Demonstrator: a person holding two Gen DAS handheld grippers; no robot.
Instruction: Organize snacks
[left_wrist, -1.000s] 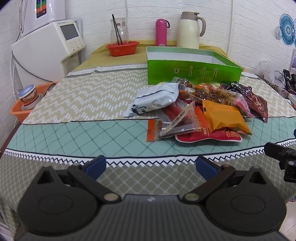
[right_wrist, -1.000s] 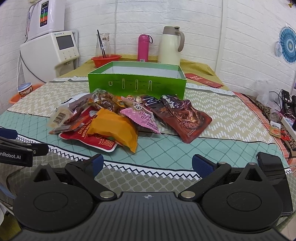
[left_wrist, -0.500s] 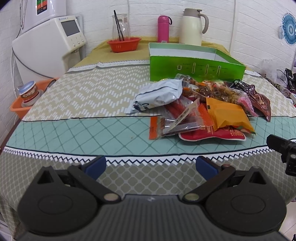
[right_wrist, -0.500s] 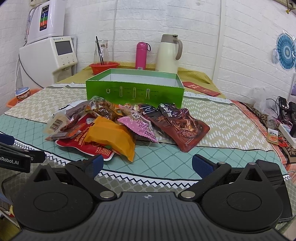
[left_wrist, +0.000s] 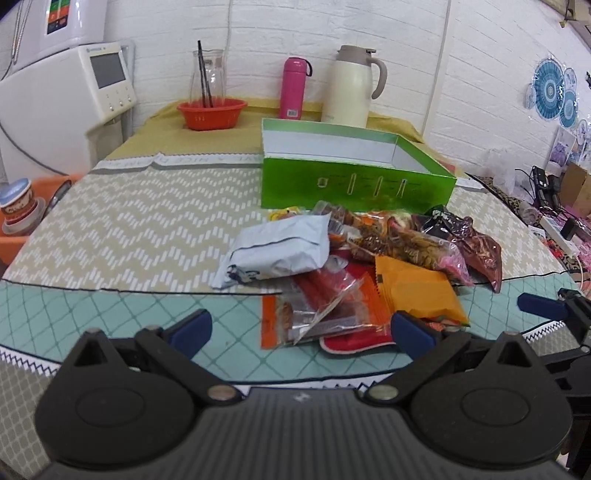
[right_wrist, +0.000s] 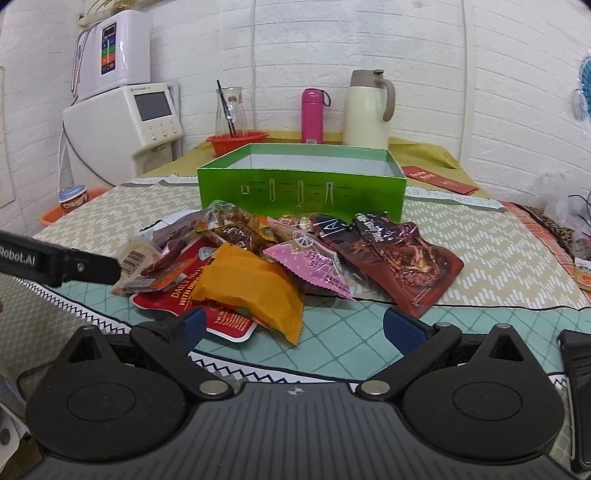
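Blue-padded left gripper (left_wrist: 301, 328) and right gripper (right_wrist: 293, 326) level, fingers spread wide (nothing held), facing snack pile (right_wrist: 280, 254).

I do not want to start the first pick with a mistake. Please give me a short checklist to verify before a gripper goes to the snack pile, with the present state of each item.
1. Left gripper open and holding nothing: ok.
2. Right gripper open and holding nothing: ok.
3. Green box open on top, with no snack seen in the visible part of its inside: ok.
4. Snack on top and free to take: ok, the orange packet lies on top at the near side of the pile.
5. Snacks separate from each other: not ok, they overlap, and the red pouch lies under others.
6. Path from pile to box free: ok, the box stands directly behind the pile.
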